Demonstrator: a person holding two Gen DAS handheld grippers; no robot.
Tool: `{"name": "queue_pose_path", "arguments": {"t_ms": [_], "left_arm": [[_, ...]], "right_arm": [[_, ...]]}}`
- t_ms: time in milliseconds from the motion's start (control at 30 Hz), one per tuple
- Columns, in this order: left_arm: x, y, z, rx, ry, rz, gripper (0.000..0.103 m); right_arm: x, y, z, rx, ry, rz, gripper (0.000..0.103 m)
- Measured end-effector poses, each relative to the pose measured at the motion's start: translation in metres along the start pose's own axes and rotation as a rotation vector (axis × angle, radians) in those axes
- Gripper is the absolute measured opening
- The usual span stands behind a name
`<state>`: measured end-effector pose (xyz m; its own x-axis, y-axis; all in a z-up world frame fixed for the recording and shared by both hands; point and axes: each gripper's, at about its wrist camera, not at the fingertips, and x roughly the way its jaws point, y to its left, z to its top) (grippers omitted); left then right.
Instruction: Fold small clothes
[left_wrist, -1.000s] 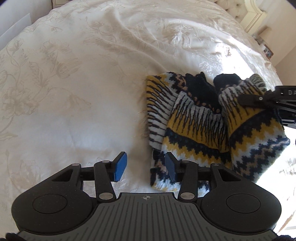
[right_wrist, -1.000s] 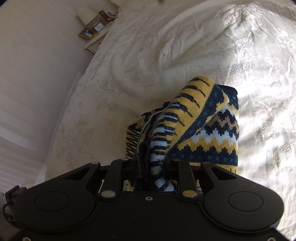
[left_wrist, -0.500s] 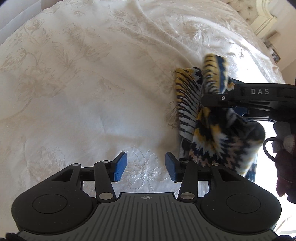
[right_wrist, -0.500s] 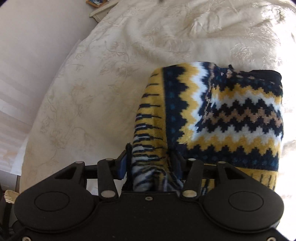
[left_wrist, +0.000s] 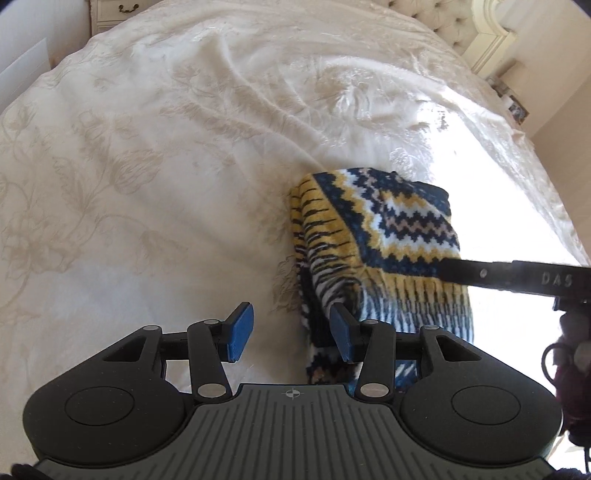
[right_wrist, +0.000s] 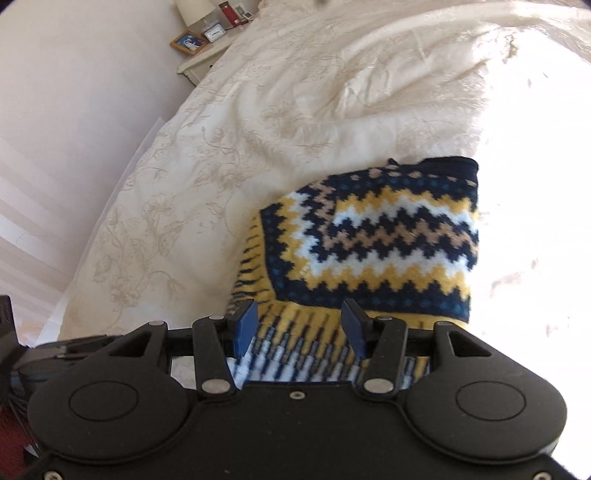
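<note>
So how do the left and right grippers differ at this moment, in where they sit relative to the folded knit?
The left gripper points at bare bedspread, with the knit garment off to its right; only its right finger reaches the knit's edge. The right gripper sits directly over the garment, fabric showing between its fingers. Shared: both are open, gripping nothing, with blue pads.

I see a cream floral bedspread (left_wrist: 177, 155), sunlit at right; tufted headboard (left_wrist: 443, 22); bedside table (right_wrist: 207, 62) against a plain wall (right_wrist: 74, 110).
</note>
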<state>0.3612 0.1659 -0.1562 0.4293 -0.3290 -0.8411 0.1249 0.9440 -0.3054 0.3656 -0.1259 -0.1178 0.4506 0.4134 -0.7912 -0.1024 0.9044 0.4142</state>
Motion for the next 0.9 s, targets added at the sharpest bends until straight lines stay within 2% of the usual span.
{"name": "queue_pose_path", "arguments": {"t_ms": [167, 267, 333, 433, 500, 567, 633, 800, 900], "left_arm": [[0.009, -0.033, 0.005, 0.068, -0.037, -0.034, 0.045], [0.023, -0.047, 0.003, 0.110, -0.064, -0.019, 0.045], [0.041, -0.050, 0.001, 0.133, -0.031, 0.013, 0.045], [0.068, -0.039, -0.003, 0.126, 0.052, 0.053, 0.047], [0.078, -0.025, -0.004, 0.090, 0.081, 0.039, 0.052], [0.081, -0.017, -0.005, 0.065, 0.078, 0.036, 0.064], [0.080, -0.012, -0.005, 0.050, 0.077, 0.036, 0.068], [0.076, -0.009, -0.011, 0.041, 0.065, 0.015, 0.069], [0.077, -0.007, -0.017, 0.041, 0.062, 0.019, 0.073]], "right_arm": [[0.000, -0.019, -0.022, 0.022, 0.023, -0.058, 0.059], [0.006, -0.028, -0.035, 0.032, 0.039, -0.062, 0.058], [0.011, -0.033, -0.041, 0.043, 0.052, -0.069, 0.058], [0.017, -0.043, -0.044, 0.075, 0.057, -0.070, 0.056], [0.018, -0.048, -0.044, 0.086, 0.062, -0.060, 0.054], [0.017, -0.048, -0.042, 0.078, 0.064, -0.054, 0.054], [0.016, -0.046, -0.042, 0.064, 0.066, -0.052, 0.054], [0.011, -0.050, -0.041, 0.069, 0.070, -0.027, 0.056], [0.003, -0.052, -0.040, 0.063, 0.056, -0.003, 0.063]]}}
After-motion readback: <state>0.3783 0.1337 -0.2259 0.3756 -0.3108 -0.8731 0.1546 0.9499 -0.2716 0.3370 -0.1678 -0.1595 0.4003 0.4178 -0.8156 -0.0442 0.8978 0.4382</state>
